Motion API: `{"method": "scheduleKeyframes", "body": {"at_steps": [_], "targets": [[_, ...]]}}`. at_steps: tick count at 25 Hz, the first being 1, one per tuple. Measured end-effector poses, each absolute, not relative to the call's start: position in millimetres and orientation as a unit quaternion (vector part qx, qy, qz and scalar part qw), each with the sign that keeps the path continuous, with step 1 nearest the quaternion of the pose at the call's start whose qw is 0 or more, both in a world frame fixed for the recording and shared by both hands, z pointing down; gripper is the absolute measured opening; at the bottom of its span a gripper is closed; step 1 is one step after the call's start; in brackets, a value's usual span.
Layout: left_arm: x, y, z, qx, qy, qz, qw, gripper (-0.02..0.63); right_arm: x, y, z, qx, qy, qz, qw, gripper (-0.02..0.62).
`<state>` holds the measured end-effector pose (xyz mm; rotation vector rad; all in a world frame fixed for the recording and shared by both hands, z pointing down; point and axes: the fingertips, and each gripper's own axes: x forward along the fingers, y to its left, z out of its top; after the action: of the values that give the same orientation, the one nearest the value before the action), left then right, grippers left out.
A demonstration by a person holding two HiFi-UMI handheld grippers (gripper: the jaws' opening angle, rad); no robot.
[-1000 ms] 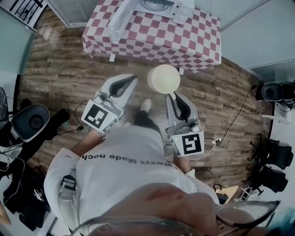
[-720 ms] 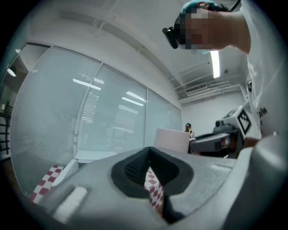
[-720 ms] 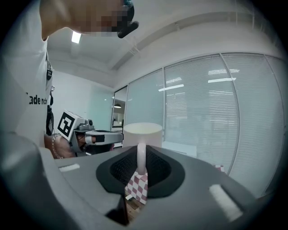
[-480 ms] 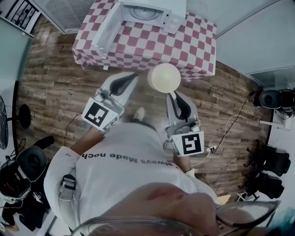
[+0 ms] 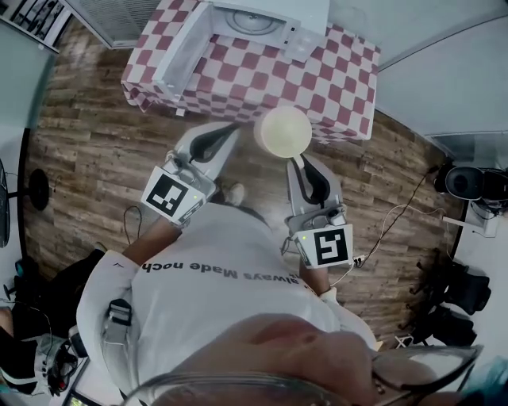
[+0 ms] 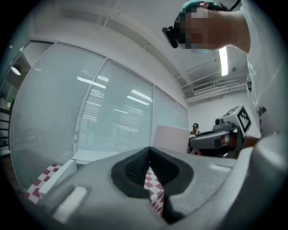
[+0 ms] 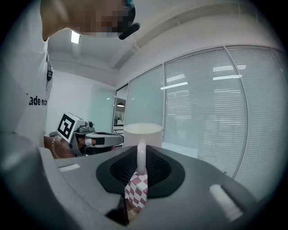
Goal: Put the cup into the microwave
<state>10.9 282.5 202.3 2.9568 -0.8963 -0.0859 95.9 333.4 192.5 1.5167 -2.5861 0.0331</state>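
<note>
Most of what lies below me is wooden floor (image 5: 87, 143). At its far side stands the desk (image 5: 317, 87) under a red-and-white checked cloth. On the desk sits a white microwave (image 5: 270, 16), its door (image 5: 184, 49) swung wide open to the left, so the chamber faces me.

My left gripper (image 5: 228, 131) hangs over the floor just short of the desk's near edge, pointing toward the open door. In the left gripper view its fingers (image 6: 135, 170) are pressed together with nothing between them, and only a sliver of the checked cloth shows through the gap below their tips.

My right gripper (image 5: 298, 162) is beside it, a little nearer to me. Its fingers (image 7: 161, 168) are clenched on the thin white handle of the cup (image 5: 282, 132).

Smallest is the cup itself, pale and round. It is upright with its mouth up, carried in the air at the desk's near edge and well apart from the microwave. In the right gripper view the cup (image 7: 142, 134) stands just beyond the fingertips, with its handle running down between them.
</note>
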Motion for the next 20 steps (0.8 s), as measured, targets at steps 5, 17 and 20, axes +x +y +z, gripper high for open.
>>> {"method": "scheduleKeyframes", "body": {"at_steps": [5,17,20], "targets": [[3,252,211,0.953,-0.301,-0.027,0.033,0.005,91,303,206,0.491,-0.866,0.017,0.089,0.044],[-26,112,225,0.947,-0.317,-0.034,0.042,0.005,65,165,217,0.477,-0.873,0.016,0.101,0.043],[-32,70,226,0.947,-0.317,-0.037,0.042,0.005,58,123,218,0.476,-0.873,0.015,0.103,0.043]]}}
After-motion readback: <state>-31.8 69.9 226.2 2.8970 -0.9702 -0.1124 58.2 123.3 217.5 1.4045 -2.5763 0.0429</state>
